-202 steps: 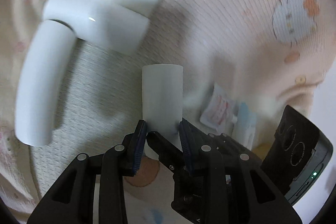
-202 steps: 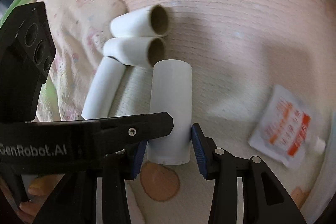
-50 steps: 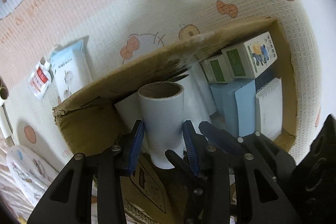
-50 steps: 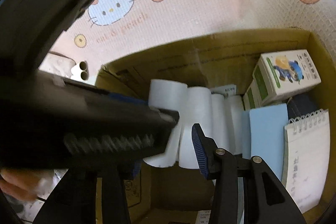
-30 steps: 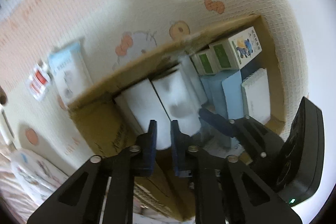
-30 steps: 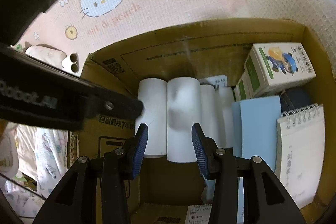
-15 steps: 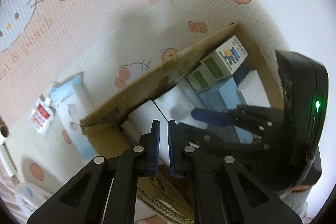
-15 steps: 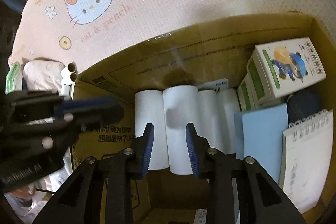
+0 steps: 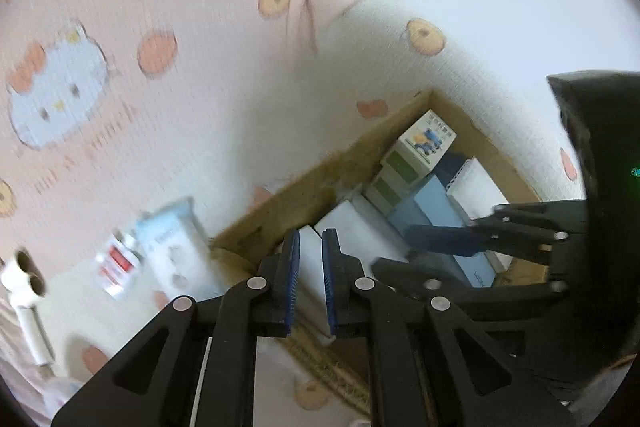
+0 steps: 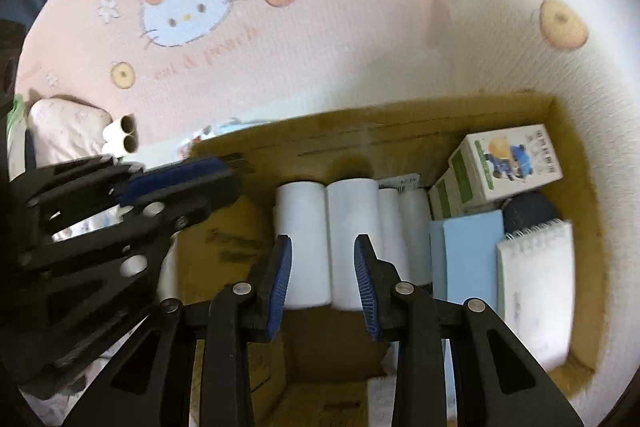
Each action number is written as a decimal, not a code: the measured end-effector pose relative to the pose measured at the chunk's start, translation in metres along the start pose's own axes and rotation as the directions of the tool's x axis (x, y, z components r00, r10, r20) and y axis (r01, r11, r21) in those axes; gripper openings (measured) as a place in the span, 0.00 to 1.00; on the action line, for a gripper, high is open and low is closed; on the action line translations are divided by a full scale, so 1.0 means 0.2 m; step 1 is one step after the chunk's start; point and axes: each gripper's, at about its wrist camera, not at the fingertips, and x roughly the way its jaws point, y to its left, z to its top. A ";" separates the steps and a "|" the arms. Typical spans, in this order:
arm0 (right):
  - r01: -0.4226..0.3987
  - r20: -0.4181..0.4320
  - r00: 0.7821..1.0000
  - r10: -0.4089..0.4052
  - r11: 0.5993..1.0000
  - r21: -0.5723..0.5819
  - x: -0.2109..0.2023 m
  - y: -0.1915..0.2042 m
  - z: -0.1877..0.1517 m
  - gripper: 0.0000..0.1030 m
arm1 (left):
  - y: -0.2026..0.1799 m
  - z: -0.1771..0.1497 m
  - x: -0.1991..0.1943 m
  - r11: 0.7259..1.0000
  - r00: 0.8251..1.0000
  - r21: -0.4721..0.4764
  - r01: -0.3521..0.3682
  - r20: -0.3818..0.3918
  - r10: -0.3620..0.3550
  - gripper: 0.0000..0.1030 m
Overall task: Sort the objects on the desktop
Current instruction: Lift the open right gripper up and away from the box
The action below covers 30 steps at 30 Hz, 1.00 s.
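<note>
Left wrist view: left hand-held gripper point(image 9: 310, 277) above the cardboard box point(image 9: 332, 167), jaws narrow but opening, nothing gripped; white rolls point(image 9: 356, 227) lie inside the box.

Right wrist view: right hand-held gripper point(image 10: 323, 283) over the box, jaws apart, empty; rolls lie below beside blue pad point(image 10: 468, 255).

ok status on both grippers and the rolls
Left gripper empty, jaws opening. Right gripper empty, above the white rolls in the cardboard box. Nothing in the way.

Left tool point(image 9: 310, 281) opening (empty); right tool point(image 10: 323, 287) slightly parted
</note>
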 end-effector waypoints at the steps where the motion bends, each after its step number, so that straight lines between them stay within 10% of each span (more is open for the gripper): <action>1: 0.023 0.011 1.000 -0.023 1.000 -0.006 -0.04 0.01 -0.02 0.28 | -0.01 -0.01 -0.04 1.000 1.000 0.016 -0.010 0.019 0.010 0.19; 4: 0.083 0.049 0.995 -0.082 0.996 -0.025 -0.14 0.08 -0.09 0.28 | -0.01 -0.06 -0.17 0.996 0.994 0.048 -0.076 0.080 0.072 0.34; 13: 0.192 0.154 0.971 -0.182 0.980 -0.056 -0.43 0.32 -0.25 0.29 | -0.01 -0.23 -0.42 0.955 0.951 0.105 -0.276 0.176 0.255 0.34; 30: 0.392 0.303 0.891 -0.337 0.909 -0.142 -0.62 0.60 -0.42 0.75 | 0.02 -0.50 -0.68 0.978 0.967 0.020 -0.210 0.155 0.204 0.44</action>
